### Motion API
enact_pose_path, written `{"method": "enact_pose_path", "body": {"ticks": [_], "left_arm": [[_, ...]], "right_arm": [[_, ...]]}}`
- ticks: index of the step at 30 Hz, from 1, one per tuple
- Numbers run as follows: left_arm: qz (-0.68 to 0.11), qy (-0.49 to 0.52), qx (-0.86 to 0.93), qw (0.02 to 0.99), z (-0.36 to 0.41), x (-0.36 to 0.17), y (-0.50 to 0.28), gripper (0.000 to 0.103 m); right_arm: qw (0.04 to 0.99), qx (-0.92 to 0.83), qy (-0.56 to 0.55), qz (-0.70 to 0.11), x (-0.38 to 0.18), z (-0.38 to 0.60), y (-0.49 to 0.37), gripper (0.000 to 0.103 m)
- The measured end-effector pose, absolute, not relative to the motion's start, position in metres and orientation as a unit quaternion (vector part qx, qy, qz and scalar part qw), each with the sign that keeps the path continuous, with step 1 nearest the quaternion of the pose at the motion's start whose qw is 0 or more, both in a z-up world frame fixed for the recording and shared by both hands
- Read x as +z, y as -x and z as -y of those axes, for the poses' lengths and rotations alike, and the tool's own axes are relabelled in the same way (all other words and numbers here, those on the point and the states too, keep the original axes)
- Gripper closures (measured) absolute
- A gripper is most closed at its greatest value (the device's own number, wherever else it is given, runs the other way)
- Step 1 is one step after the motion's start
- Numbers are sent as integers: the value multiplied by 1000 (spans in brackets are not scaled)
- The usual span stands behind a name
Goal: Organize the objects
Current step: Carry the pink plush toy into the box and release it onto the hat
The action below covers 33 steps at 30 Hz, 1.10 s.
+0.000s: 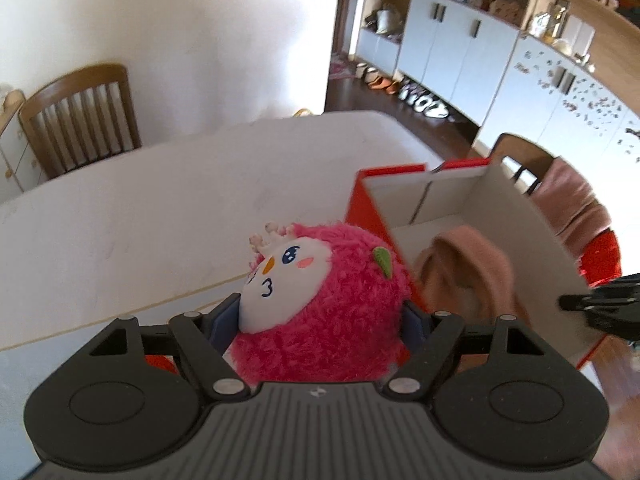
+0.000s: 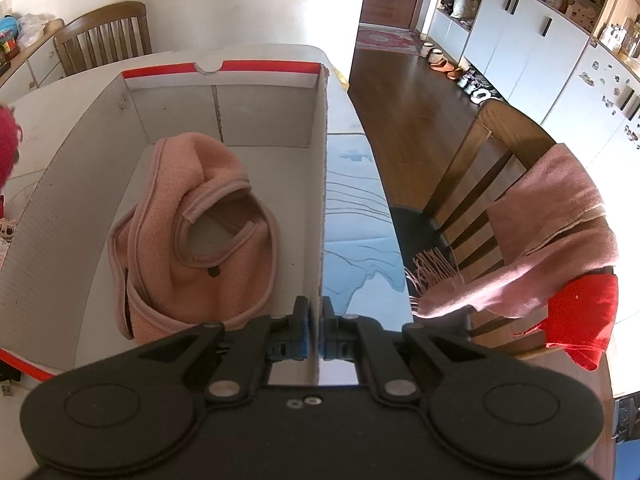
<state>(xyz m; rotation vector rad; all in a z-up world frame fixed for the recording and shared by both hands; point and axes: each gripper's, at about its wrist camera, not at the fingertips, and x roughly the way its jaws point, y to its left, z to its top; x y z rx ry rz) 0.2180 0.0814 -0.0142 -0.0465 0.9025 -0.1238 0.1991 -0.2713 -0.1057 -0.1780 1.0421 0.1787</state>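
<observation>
A fluffy pink plush toy [image 1: 332,280] with a white face sits between the blue pads of my left gripper [image 1: 320,316], which is shut on it and holds it above the white table [image 1: 160,220], left of the box. The white box with red outer sides [image 1: 500,216] stands open at the right. A pink fleece garment [image 2: 192,232] lies inside it. My right gripper [image 2: 316,320] is shut on the box's right wall [image 2: 320,160], one pad on each side. The plush shows at the left edge [image 2: 8,144] of the right wrist view.
A wooden chair [image 1: 80,116] stands behind the table. Another chair [image 2: 480,168] at the right carries a pink scarf [image 2: 552,232] and a red cloth [image 2: 580,320]. A light blue cloth [image 2: 360,220] covers the table right of the box. White cupboards [image 2: 520,48] line the far wall.
</observation>
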Motion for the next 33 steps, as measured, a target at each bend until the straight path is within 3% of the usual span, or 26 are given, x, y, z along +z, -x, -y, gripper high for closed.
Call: {"method": "enact_pose_path", "body": {"ticks": [16,33], "left_arm": [[-408,15,-159,899,7,28,-226,24],[-465,-49,-197,862,101,-49,-252,24]], "right_arm": [[858,99,82,-497,-106,274,-201,100],[857,117,76,-496,-107,278,-202,100]]}}
